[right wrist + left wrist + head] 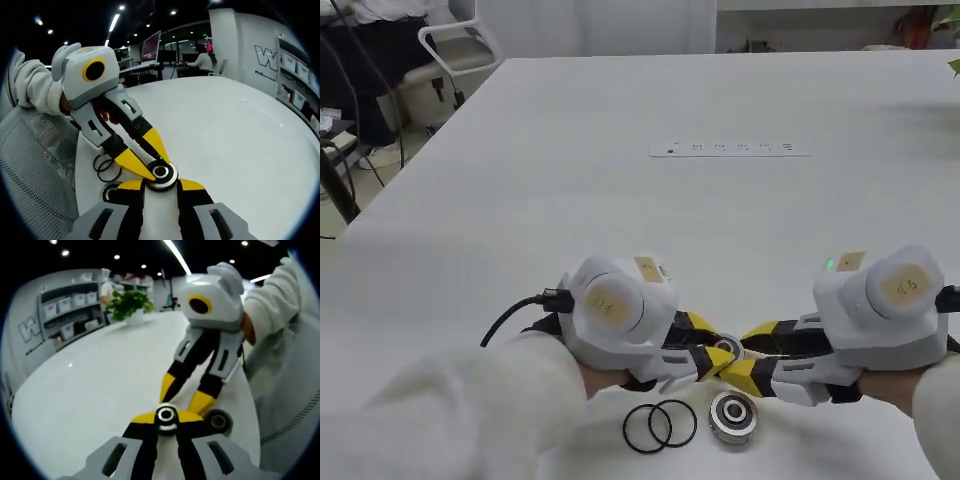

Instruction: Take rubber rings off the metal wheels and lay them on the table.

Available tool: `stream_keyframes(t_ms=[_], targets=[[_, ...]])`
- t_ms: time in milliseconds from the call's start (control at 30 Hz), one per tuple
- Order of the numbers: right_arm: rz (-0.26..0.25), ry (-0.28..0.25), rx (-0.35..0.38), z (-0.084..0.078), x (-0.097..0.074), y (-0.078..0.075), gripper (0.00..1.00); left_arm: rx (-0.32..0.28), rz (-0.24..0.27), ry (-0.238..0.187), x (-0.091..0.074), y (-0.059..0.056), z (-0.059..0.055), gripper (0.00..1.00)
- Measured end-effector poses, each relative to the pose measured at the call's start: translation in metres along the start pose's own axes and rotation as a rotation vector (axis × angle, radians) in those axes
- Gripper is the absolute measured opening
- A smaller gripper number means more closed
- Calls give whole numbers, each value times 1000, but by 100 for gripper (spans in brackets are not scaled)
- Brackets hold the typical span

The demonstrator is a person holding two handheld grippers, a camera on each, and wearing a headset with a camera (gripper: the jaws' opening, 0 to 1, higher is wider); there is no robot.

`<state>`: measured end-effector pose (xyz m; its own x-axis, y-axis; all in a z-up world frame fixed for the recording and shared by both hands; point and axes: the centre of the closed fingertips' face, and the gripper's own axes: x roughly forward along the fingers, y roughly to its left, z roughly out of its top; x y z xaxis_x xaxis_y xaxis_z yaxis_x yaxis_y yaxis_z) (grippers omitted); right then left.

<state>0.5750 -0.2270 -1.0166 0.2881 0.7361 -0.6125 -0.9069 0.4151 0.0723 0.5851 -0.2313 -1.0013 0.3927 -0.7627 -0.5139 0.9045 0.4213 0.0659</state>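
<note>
Two silver wheels with dark hubs and two thin black rings sit at the bench's (620, 200) near edge. One wheel (161, 172) is held between the left gripper (712, 353) and the right gripper (741, 356), both clamped on it. The second wheel (733, 417) lies flat just below them. The rings (660, 426) overlap beside it.

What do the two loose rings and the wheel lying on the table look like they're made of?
Loose rings: likely rubber, thin, matte black, no glint. Wheel: metal, probably steel, bright silvery rim catching light, darker centre.
</note>
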Motion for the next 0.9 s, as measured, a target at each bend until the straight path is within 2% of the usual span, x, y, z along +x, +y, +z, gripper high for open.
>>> stream_keyframes(t_ms=[100, 167, 200, 267, 300, 533, 700, 767, 833, 900], targets=[[7, 3, -7, -1, -2, -1, 21, 0, 0, -1, 0, 0, 0, 14], [13, 31, -21, -5, -4, -1, 18, 2, -1, -1, 0, 0, 0, 14], [10, 51, -43, -9, -5, -3, 14, 3, 0, 0, 0, 0, 0, 14], [12, 45, -24, -9, -7, -4, 5, 1, 4, 1, 0, 1, 0, 14], [4, 42, -20, -9, -8, -6, 3, -1, 3, 1, 0, 1, 0, 14], [-20, 46, -21, -8, -8, -9, 0, -1, 7, 3, -1, 1, -1, 14], [-28, 48, 7, -8, -8, -12, 0, -4, 6, 3, -1, 1, -1, 14], [-31, 48, 37, -7, -9, -13, 0, -5, 6, 3, -1, 1, -1, 14], [-34, 43, 122, -7, -11, -14, 0, -6, 6, 3, -1, 1, -1, 14], [-34, 15, 208, -2, -12, -16, 0, -6, 8, 5, -1, 1, -1, 14]])
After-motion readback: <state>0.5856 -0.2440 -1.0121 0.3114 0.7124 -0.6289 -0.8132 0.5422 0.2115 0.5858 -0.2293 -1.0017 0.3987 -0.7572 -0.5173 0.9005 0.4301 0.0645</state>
